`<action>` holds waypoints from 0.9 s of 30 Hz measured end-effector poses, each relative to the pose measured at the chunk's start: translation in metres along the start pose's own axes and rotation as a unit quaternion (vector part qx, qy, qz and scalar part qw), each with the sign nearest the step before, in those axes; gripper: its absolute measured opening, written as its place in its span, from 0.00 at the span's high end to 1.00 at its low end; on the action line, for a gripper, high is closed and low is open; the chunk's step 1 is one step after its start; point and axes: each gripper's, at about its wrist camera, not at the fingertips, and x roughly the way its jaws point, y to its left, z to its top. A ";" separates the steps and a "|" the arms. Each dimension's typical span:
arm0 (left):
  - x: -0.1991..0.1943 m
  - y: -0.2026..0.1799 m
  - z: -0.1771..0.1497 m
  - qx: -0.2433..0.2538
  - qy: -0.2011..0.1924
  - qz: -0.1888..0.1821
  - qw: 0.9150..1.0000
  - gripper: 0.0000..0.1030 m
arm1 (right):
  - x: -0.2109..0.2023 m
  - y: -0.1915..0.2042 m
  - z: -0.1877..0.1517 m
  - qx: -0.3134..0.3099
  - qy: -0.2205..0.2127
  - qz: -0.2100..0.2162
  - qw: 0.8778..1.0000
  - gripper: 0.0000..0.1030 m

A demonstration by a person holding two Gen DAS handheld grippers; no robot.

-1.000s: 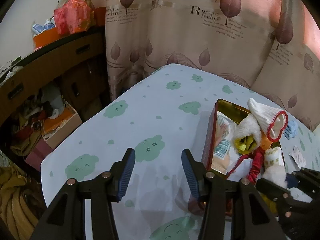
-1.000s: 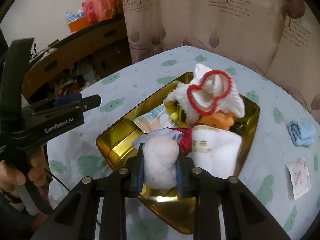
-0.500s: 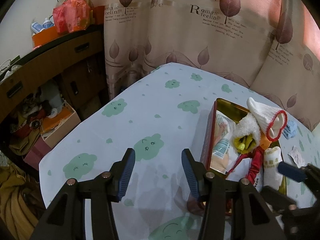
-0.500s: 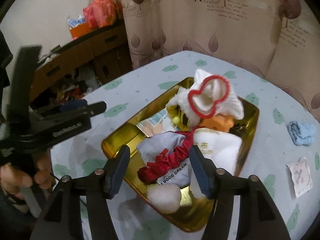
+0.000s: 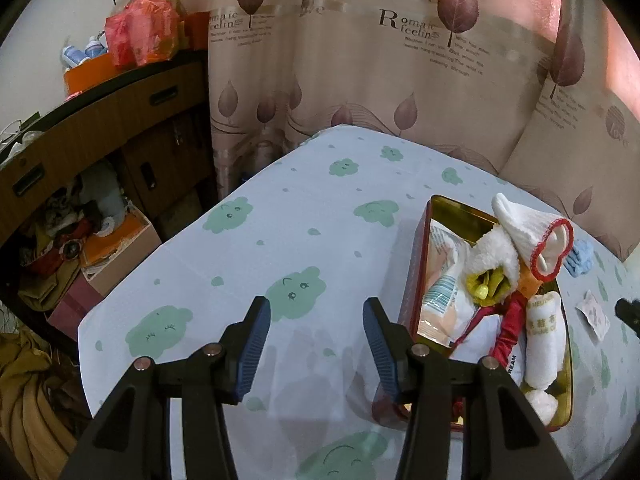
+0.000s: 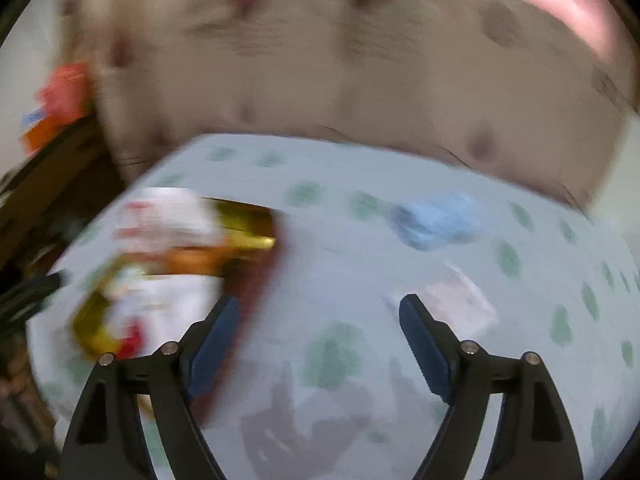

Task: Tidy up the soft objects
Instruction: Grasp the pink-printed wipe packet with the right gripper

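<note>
A gold tin (image 5: 456, 204) with red sides sits on the cloud-print sheet, filled with soft things: a white sock with a red rim (image 5: 536, 232), a rolled white towel (image 5: 544, 340), a red scrunchie (image 5: 510, 332) and a white fluffy ball (image 5: 542, 402) at its near end. My left gripper (image 5: 316, 332) hovers open and empty over the sheet, left of the tin. In the blurred right wrist view, my right gripper (image 6: 320, 332) has its jaws opening, nothing between them, over the sheet to the right of the tin (image 6: 248, 220). A light blue cloth (image 6: 436, 220) lies beyond it.
A small white packet (image 6: 464, 300) lies just past the right finger, also seen as a packet (image 5: 594, 314) right of the tin. A leaf-print curtain (image 5: 380, 60) hangs behind the bed. To the left stand a wooden cabinet (image 5: 100, 120) and cluttered boxes (image 5: 108, 252) on the floor.
My right gripper let go of the white fluffy ball into the tin's near end, opened wide and swung right, away from the tin. The left gripper stayed still.
</note>
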 end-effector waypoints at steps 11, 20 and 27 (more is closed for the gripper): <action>-0.002 0.000 -0.001 0.002 -0.003 0.002 1.000 0.52 | 0.065 -0.088 -0.007 0.185 0.074 -0.099 0.975 0.20; 0.000 -0.002 -0.002 0.009 -0.001 0.001 1.000 0.52 | 0.103 -0.096 0.007 0.274 0.089 -0.175 0.942 0.18; 0.003 -0.001 -0.002 0.004 0.005 0.000 1.000 0.52 | 0.117 -0.084 0.002 0.199 0.070 -0.199 0.957 0.32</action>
